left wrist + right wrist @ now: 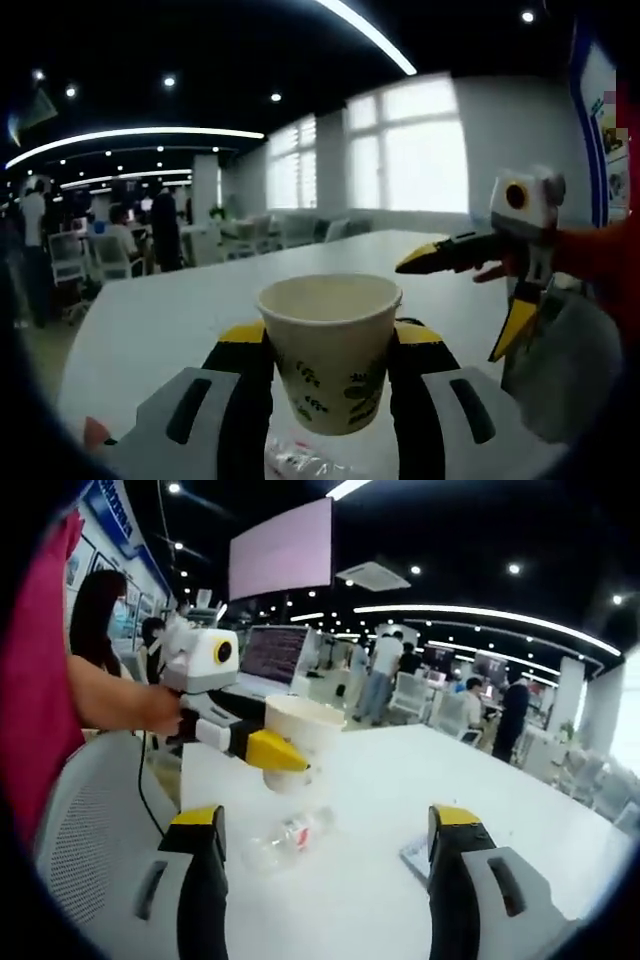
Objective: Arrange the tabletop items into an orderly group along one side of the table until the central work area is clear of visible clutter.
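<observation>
Left tool closed on paper cup, jaws pressed against both sides of cup wall; cup upright, open mouth up, dark printed pattern on lower wall, held above white desk. Same left tool seen from right gripper view, cup raised over clear plastic bottle lying on its side on desk. Right tool open, jaws wide apart, nothing between them, hovering near bottle; right tool also visible at right of left gripper view. Small flat grey item on desk beside right tool's jaw, identity unclear. Open laptop at far desk edge. Mesh chair back close by.
</observation>
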Demonstrator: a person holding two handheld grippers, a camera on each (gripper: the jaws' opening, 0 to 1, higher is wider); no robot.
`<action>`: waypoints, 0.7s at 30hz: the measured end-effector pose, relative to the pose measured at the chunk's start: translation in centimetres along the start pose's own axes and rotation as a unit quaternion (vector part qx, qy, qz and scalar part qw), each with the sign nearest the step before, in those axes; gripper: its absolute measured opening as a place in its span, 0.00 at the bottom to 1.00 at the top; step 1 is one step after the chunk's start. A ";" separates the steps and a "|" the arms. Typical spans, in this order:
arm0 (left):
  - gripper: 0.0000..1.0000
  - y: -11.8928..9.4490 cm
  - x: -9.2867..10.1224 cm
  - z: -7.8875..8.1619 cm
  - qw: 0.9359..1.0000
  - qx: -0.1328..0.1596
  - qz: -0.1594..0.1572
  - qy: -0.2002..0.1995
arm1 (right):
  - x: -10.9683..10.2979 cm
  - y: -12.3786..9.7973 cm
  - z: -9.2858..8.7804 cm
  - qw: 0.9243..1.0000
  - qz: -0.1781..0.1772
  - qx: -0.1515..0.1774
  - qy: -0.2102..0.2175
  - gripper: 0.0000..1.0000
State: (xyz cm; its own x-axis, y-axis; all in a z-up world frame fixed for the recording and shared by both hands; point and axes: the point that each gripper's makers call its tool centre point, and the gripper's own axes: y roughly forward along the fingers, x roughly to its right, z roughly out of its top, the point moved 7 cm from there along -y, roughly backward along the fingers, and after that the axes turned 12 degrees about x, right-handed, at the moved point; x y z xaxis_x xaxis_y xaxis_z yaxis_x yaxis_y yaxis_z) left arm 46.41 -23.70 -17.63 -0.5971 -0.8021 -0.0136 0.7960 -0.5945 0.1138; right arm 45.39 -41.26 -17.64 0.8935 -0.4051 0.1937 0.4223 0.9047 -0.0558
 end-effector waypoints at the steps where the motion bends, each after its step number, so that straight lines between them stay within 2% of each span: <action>1: 0.43 0.3 -0.3 0.0 1.000 0.003 0.005 -0.001 | 0.1 0.1 -0.1 1.000 -0.001 0.001 0.001 0.83; 11: 0.42 3.4 -3.5 -0.4 0.997 0.036 0.058 -0.032 | -0.1 0.2 -1.0 1.000 -0.001 -0.003 0.013 0.82; 21: 0.42 6.6 -5.6 -2.5 0.996 0.032 0.085 -0.026 | 0.8 -0.2 -2.0 1.000 -0.009 -0.013 0.021 0.81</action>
State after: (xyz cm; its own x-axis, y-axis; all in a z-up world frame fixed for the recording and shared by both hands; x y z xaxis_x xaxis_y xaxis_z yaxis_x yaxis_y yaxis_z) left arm 55.24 -23.23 -19.29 -0.4605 -0.8855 0.0625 0.8788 -0.4449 0.1725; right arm 46.32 -41.99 -19.45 0.8913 -0.4267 0.1532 0.4414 0.8939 -0.0784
